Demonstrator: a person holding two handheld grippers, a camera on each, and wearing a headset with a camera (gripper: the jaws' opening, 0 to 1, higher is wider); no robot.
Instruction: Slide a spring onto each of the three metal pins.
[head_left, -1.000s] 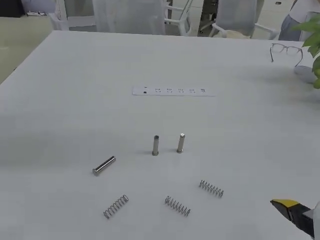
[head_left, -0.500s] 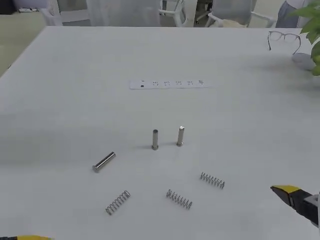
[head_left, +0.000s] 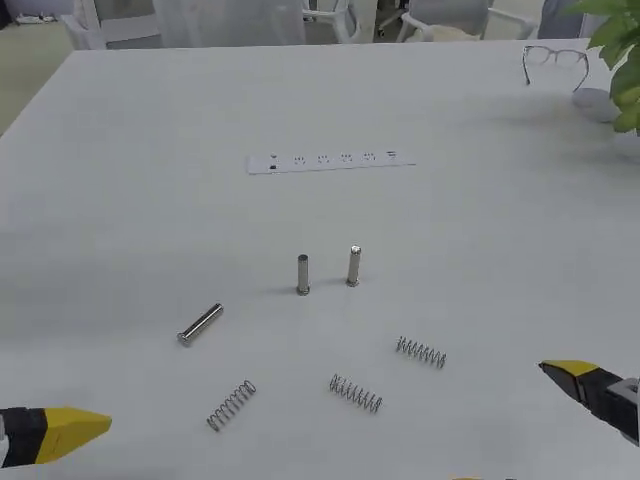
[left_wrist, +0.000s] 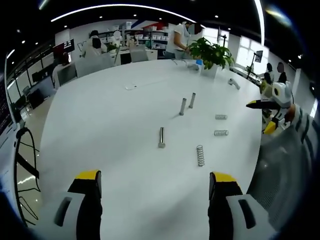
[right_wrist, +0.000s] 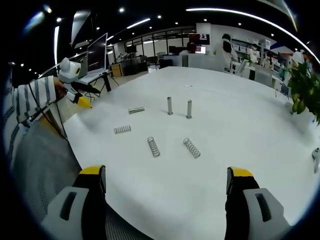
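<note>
While both tools hang over the near edge, I read the matte white table (head_left: 140, 190) as smooth and evenly lit, with all six parts lying on it. Near the centre of the head view two short polished steel cylinders stand upright, side by side but apart: the left upright pin (head_left: 303, 274), slightly wider at its foot, and the right upright pin (head_left: 353, 266), bright at its top. To the lower left of them the lying pin (head_left: 200, 324) rests on its side at a slant, its wider head toward the lower left. Below the pins, three thin wire coils lie flat in a loose row, each apart from every pin: the left spring (head_left: 231, 405), the middle spring (head_left: 355, 393) and the right spring (head_left: 420, 352). The left hand-held gripper (left_wrist: 155, 176) has its black, yellow-tipped jaws spread wide over bare table, and the right hand-held gripper (right_wrist: 166, 171) is spread just as wide. In the upper middle a flat white socket strip (head_left: 330, 160) lies flush; thin-framed glasses (head_left: 553, 62) and green leaves (head_left: 615, 50) sit at the upper right.
</note>
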